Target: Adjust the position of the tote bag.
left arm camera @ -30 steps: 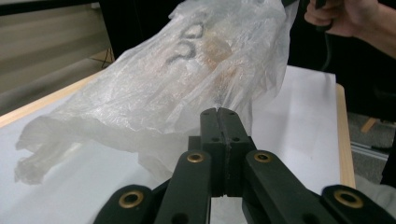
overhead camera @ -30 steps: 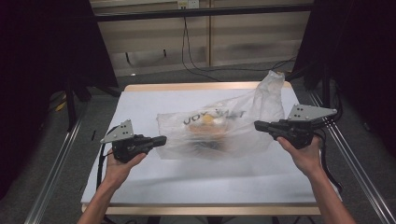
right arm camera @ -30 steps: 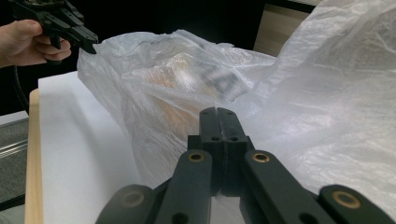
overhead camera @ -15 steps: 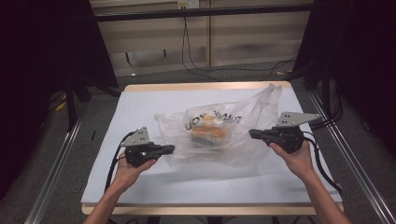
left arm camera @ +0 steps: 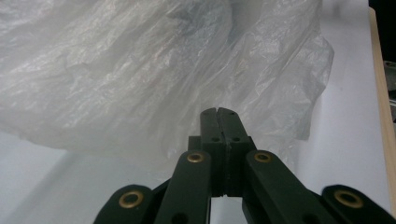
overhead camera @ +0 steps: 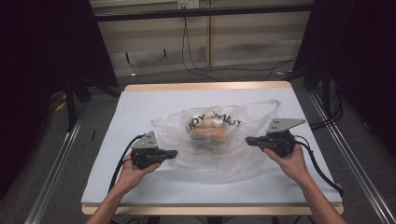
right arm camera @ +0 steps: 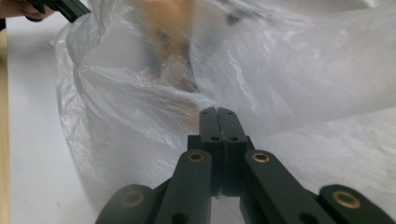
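Both-handed, I hold a clear plastic bag (overhead camera: pixel 219 140) by its two sides, low over the white table (overhead camera: pixel 140 107).

My left gripper (overhead camera: pixel 173 153) has its jaws clenched on the bag's left edge; my right gripper (overhead camera: pixel 249 140) is clenched on the right edge. The bag lies at the table's middle between them, crumpled, with black lettering and something orange (overhead camera: pixel 208 131) blurred inside it.
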`<state>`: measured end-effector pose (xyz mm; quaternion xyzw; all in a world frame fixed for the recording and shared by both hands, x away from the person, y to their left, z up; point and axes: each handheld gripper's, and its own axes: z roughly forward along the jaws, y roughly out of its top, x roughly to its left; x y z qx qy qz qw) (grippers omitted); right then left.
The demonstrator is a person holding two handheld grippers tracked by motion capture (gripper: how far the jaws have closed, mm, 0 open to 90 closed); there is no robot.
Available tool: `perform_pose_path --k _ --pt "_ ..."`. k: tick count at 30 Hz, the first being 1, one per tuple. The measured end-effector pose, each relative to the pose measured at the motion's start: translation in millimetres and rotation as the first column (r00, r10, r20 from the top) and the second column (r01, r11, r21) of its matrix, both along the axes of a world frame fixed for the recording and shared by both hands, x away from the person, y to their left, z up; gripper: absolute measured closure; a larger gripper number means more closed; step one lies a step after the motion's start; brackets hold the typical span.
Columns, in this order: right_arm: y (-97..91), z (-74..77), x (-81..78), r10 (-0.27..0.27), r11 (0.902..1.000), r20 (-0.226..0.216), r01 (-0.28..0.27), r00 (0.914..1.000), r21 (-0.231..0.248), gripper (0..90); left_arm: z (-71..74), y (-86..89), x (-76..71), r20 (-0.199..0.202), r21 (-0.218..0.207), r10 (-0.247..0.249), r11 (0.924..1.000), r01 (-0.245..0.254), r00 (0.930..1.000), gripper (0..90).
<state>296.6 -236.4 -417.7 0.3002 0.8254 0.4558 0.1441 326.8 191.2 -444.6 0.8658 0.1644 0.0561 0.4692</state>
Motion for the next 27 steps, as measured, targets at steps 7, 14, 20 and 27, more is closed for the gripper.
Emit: perform_pose_path --k 7,14,20,27 --pt "-2.6 -10.7 3.2 -0.007 0.9999 -0.034 0.007 0.9994 -0.010 90.0 -10.2 -1.8 5.6 -0.013 0.046 0.006 0.9989 -0.005 0.9999 90.0" --pt "-1.2 -26.0 6.9 -0.003 0.9995 -0.083 0.000 0.9965 -0.031 90.0 -16.0 -4.9 8.9 -0.012 0.097 0.009 0.9953 -0.008 0.9999 90.0" --pt "-3.1 -38.3 11.3 -0.012 0.9986 -0.114 0.006 0.9934 -0.053 90.0 -22.6 -5.3 13.3 -0.029 0.126 0.013 0.9919 -0.009 0.9995 90.0" --pt "-4.7 -50.5 15.7 -0.019 0.9973 -0.151 0.008 0.9884 -0.073 90.0 -27.4 -4.1 15.0 -0.048 0.151 0.004 0.9885 0.003 0.9988 90.0"
